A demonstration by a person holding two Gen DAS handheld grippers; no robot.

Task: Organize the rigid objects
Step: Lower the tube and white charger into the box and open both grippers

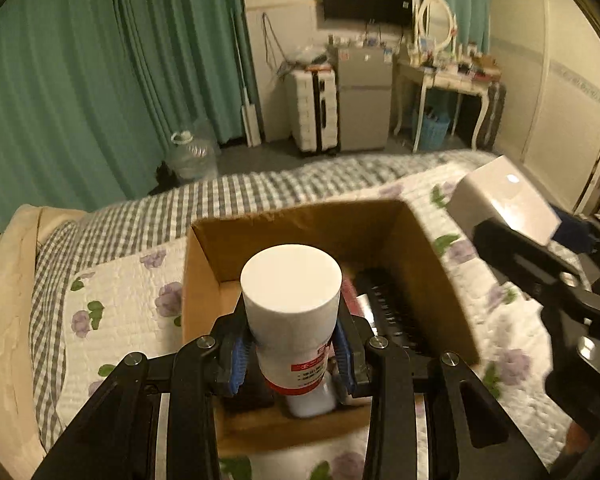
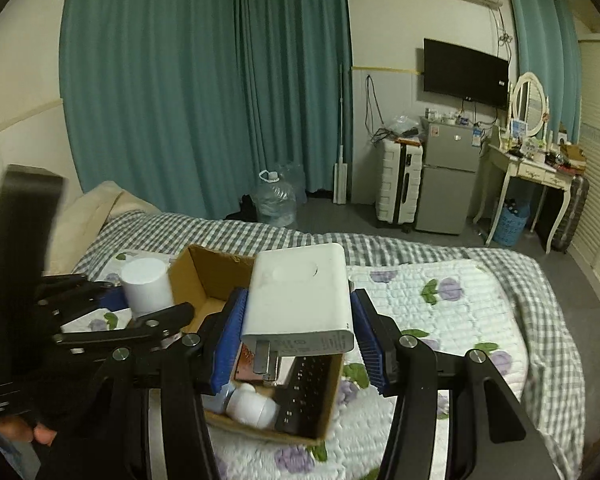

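Grippers are both gripping: left gripper (image 1: 294, 354) is clenching a white bottle (image 1: 290, 292), right gripper (image 2: 296, 336) a white charger (image 2: 300, 296), both above the cardboard box (image 2: 204, 268). Inside it a keyboard (image 2: 306, 384) and another small bottle (image 2: 252, 402) are lying; I judge the sorting is partly done.

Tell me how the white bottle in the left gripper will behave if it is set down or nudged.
The white bottle looks stiff: no denting under the left gripper. Its round body would likely roll if laid down. Stood on the soft quilt, tall and narrow, it may tip.
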